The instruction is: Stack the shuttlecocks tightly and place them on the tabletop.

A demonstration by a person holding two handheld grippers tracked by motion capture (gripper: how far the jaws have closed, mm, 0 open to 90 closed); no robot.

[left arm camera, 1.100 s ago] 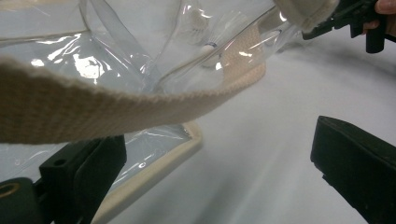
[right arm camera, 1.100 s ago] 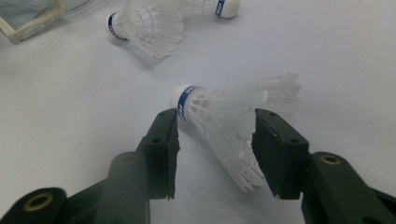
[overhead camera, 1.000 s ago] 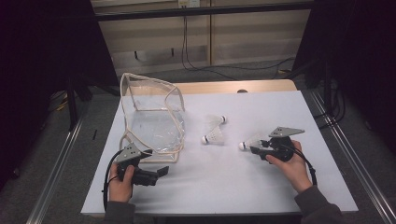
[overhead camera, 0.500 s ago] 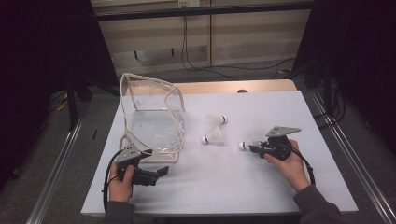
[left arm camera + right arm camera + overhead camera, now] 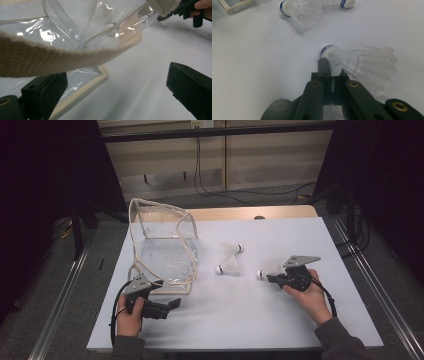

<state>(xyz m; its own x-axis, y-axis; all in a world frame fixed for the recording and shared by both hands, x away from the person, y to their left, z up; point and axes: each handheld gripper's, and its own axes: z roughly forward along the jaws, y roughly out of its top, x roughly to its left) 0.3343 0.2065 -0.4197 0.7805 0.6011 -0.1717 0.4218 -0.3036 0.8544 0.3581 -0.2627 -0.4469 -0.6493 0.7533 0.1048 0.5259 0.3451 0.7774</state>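
Note:
My right gripper (image 5: 331,71) is shut on the skirt of a white shuttlecock (image 5: 362,62), whose cork points away from me; its jaws have just been closing on it. In the high view this gripper (image 5: 268,277) and the shuttlecock (image 5: 264,272) lie low on the white table at the right. Two more shuttlecocks (image 5: 230,267) (image 5: 233,249) lie side by side at mid table, also ahead in the right gripper view (image 5: 299,10) (image 5: 332,3). My left gripper (image 5: 176,303) stands open by the front corner of a clear bag (image 5: 162,240), its beige strap (image 5: 50,57) crossing just above the jaws.
The white table (image 5: 260,320) has bare room between the two hands. The clear bag stands upright at the left with its beige trim (image 5: 82,90) on the tabletop. A wooden strip (image 5: 280,213) runs along the table's far edge.
The right gripper's jaws have drawn together around the shuttlecock's skirt. Both hands, the bag and the other two shuttlecocks have stayed where they were.

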